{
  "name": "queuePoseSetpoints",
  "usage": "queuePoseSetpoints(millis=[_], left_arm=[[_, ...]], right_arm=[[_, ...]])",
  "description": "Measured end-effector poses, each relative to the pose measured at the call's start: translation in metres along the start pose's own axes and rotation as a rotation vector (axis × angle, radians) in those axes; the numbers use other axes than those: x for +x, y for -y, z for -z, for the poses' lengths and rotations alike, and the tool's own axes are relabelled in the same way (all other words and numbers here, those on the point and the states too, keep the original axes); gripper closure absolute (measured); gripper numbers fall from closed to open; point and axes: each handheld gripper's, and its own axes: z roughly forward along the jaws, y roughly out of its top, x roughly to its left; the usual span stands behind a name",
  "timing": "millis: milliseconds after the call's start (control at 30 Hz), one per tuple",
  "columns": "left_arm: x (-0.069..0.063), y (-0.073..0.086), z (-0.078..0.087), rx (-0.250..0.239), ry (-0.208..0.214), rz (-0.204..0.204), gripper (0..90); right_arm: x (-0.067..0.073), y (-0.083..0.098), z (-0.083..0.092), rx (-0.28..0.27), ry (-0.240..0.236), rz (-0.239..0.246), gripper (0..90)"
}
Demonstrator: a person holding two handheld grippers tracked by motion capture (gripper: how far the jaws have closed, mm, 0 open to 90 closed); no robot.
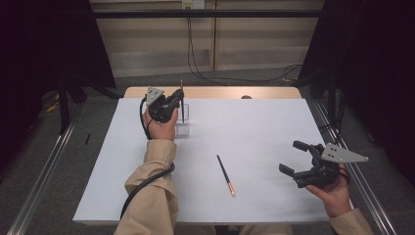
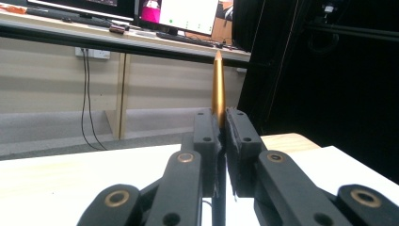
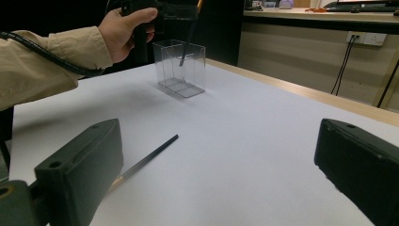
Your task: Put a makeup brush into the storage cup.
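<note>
A thin black chopstick with a gold end [image 1: 182, 104] stands upright, and my left gripper [image 1: 179, 98] is shut on it at the table's far left. Its gold end [image 2: 218, 84] rises above the closed jaws of the left gripper [image 2: 221, 123]. Its black lower end [image 3: 187, 47] reaches down inside a clear plastic box [image 3: 181, 70], which stands on the table just below that hand [image 1: 182, 126]. A second chopstick [image 1: 225, 175] lies flat near the table's middle front [image 3: 150, 156]. My right gripper [image 1: 289, 156] is held open at the right [image 3: 221, 155], with nothing between its jaws.
A white sheet [image 1: 264, 122] covers the table, with a wooden edge [image 1: 215, 92] along the far side. Dark curtains [image 1: 372, 58] hang to both sides, metal rails [image 1: 44, 166] run along the floor, and cables [image 1: 195, 63] hang against the back wall.
</note>
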Motion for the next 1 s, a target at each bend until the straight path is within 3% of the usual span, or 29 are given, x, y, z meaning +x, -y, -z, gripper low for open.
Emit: queuePoseSetpoints(millis=[1000], left_arm=[[-0.001,0.01,0.003,0.015,0.006,0.006,83.6]], right_arm=[[0.001,0.0,0.0,-0.002,-0.006,0.006,1.1]])
